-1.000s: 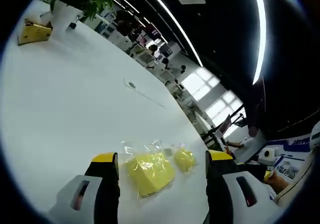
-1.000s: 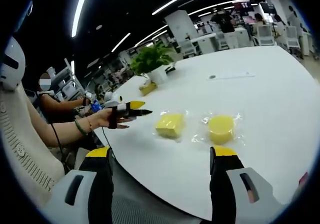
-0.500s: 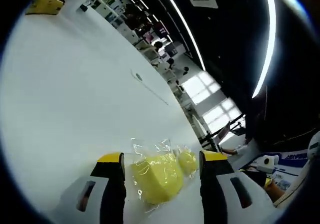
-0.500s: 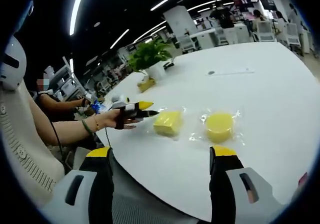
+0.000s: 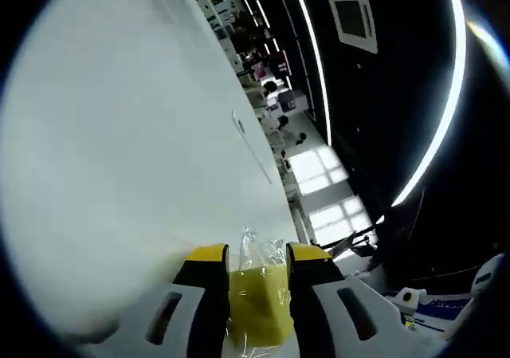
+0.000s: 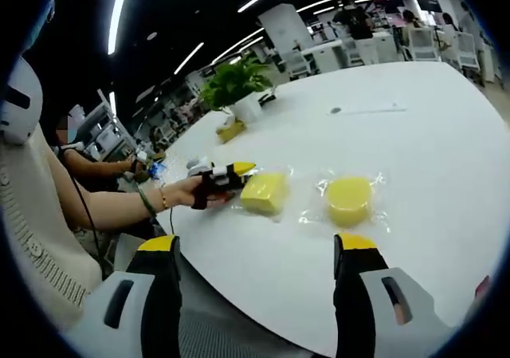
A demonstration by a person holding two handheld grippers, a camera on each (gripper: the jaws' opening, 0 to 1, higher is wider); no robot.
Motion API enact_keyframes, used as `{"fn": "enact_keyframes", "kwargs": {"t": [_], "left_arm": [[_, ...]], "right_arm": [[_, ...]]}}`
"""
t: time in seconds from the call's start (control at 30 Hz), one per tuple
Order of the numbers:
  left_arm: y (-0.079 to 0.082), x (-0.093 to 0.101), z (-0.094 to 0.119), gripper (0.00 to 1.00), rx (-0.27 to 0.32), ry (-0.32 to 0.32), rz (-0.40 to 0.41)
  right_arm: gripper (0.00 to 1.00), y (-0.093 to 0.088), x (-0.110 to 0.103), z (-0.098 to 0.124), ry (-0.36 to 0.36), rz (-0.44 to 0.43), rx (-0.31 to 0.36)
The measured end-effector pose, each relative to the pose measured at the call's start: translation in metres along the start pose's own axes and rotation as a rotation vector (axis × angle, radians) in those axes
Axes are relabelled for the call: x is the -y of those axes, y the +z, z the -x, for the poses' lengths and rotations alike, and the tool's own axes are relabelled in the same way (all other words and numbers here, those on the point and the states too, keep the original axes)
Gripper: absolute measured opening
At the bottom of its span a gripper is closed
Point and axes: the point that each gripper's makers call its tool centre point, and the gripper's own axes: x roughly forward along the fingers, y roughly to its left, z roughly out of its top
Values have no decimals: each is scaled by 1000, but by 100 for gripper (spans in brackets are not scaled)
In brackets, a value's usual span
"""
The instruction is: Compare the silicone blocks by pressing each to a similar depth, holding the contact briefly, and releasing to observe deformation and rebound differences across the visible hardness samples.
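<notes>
Claw tips first: my left claw (image 5: 249,256) has its two yellow-tipped jaws drawn in on either side of the square yellow silicone block in a clear plastic bag (image 5: 258,304), the bag film crinkling up between them. Whether the tips press the block itself or only brush the bag I cannot tell. In the right gripper view that same left claw (image 6: 239,169) reaches in from the left, held in my hand (image 6: 185,192), its tips meeting the near edge of the square block (image 6: 264,193).

My right claw (image 6: 256,246) hangs with its jaws wide apart, gripping nothing, short of the edge of the round white worktop (image 6: 414,151).

Two silicone samples lie on the worktop, each in its own clear bag: the square block and, just beside it, a round yellow silicone block (image 6: 349,200). The two bags lie near each other but apart.

Farther out, a green potted plant in a white pot (image 6: 237,91) stands near the far left edge of the worktop, with one small yellow object (image 6: 230,131) at its foot, too small to identify. A small dark round spot (image 6: 337,111) sits in the worktop surface beyond the blocks. Nothing lies between my right claw and the round block. Behind all this stretch office desks under long ceiling light strips (image 5: 437,127).
</notes>
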Motion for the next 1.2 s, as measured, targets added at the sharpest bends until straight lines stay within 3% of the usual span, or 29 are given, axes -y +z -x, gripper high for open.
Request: {"fn": "enact_keyframes", "kwargs": {"t": [0.37,0.47,0.83,1.2], "left_arm": [[6,-5,-1,7,26,9,25],[10,-3,0,0,56,-22,116],[7,1,1,0,66,-2,42],[8,18,4,0,57,-14,64]], "right_arm": [[72,-3,-1,-3,5,3,-17],[72,-3,-1,-4,8,2,-14],[72,-4,-3,-2,11,4,-14],[71,3,-15,3,24,36,12]]}}
